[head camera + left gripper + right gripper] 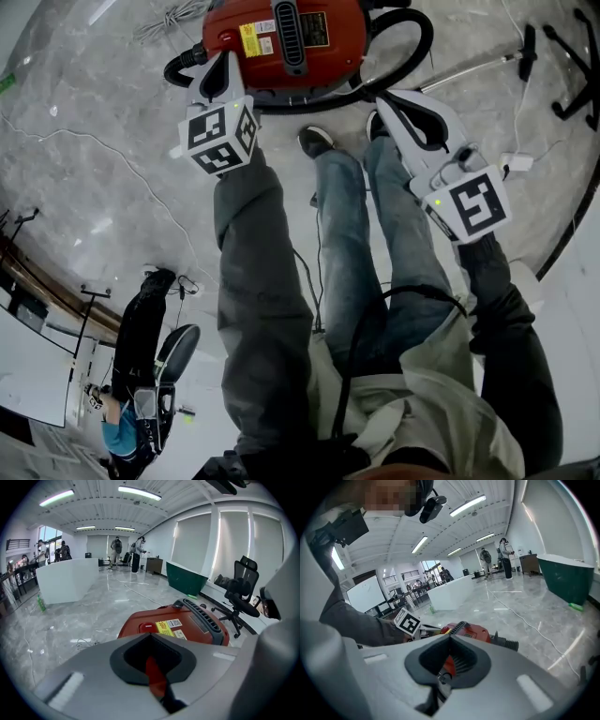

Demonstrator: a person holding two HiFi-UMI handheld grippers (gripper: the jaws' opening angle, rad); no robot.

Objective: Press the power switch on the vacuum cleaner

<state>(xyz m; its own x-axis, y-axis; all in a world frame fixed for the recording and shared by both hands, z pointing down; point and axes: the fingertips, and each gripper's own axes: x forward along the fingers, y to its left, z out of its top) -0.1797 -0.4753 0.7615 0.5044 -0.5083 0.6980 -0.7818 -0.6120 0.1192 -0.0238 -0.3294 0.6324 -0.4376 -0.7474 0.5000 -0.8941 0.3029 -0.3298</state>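
The red vacuum cleaner (281,37) stands on the marble floor just ahead of the person's shoes; it also shows in the left gripper view (178,623) and the right gripper view (471,632). A red button (147,626) sits on its top beside a yellow label (165,628). My left gripper (217,80) is shut and empty, its tip hovering at the vacuum's near left edge, just short of the button (151,637). My right gripper (398,108) is shut and empty too, held lower at the vacuum's near right side (450,639). The left gripper's marker cube (407,622) shows past it.
A black hose (417,37) loops round the vacuum's right side, with a metal wand (469,67) lying beyond. An office chair (241,595) stands at right, its base (572,66) on the floor. Loose cable (169,14), a white plug block (516,161), a white counter (65,581).
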